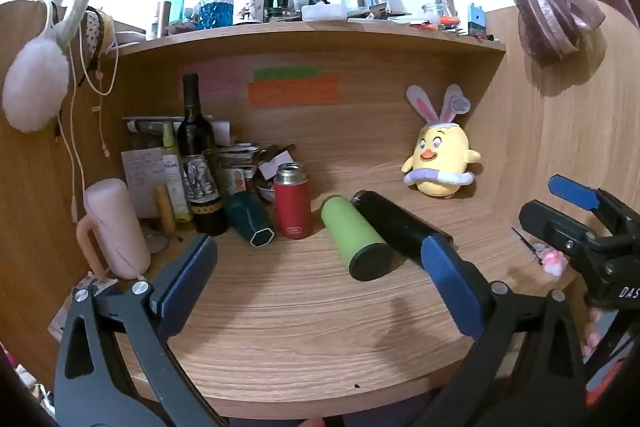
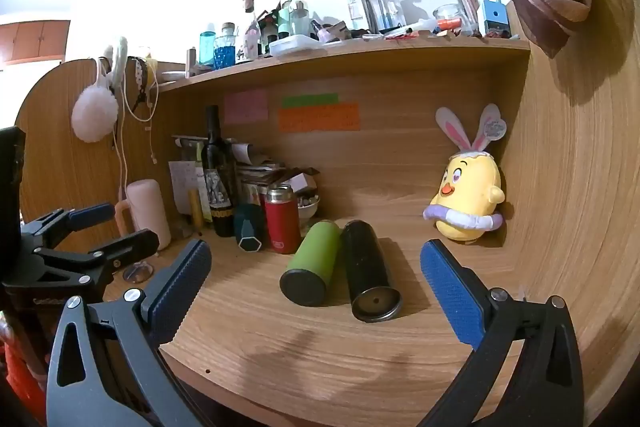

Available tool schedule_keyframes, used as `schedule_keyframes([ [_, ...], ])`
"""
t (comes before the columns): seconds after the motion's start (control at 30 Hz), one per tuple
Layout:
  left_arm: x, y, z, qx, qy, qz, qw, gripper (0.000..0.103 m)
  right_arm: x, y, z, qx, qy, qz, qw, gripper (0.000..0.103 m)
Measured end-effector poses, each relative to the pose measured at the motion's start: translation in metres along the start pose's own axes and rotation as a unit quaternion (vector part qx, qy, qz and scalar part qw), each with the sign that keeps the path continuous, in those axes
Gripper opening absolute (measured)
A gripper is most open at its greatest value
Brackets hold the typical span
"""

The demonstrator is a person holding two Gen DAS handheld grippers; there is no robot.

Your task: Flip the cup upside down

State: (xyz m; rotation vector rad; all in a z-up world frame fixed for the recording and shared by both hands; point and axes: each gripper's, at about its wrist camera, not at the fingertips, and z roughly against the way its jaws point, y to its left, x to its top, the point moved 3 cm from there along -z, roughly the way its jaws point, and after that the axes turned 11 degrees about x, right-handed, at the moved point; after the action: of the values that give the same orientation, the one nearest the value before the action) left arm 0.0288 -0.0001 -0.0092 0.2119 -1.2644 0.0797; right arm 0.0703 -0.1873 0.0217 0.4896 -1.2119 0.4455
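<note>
Spanning both views, the wooden worktop (image 2: 320, 359) carries everything, with a cluttered shelf (image 2: 360, 51) above it. Both grippers hover over its front edge with jaws spread wide and nothing between them: the left gripper (image 1: 320, 267) and the right gripper (image 2: 316, 267). A yellow chick toy (image 2: 468, 199) sits upright in the back right corner. A wine bottle (image 1: 198, 163) stands at the back left, with a red flask (image 1: 292, 203) upright near it. Two cups lie on their sides mid-worktop, side by side and touching: the black cup (image 2: 368, 271) has its long axis running front to back, one round end facing the cameras; the green cup (image 2: 312, 263), just left, lies likewise, slightly angled.
</note>
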Motion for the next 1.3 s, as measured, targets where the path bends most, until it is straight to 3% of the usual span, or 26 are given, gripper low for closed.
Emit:
schedule_keyframes([
  [0.2, -0.001, -0.016, 0.004, 0.001, 0.007, 0.003, 1.0000, 0.103, 0.000, 0.000, 0.001, 0.001, -0.001, 0.001, 1.000, 0.103],
  [0.53, 0.000, -0.002, 0.007, -0.020, -0.002, 0.012, 0.9997, 0.103, 0.000, 0.001, 0.001, 0.000, -0.001, 0.003, 1.000, 0.103],
  [1.3, 0.001, -0.003, 0.009, -0.024, -0.002, 0.013, 0.9996, 0.103, 0.000, 0.003, 0.003, -0.001, -0.002, 0.004, 1.000, 0.103],
])
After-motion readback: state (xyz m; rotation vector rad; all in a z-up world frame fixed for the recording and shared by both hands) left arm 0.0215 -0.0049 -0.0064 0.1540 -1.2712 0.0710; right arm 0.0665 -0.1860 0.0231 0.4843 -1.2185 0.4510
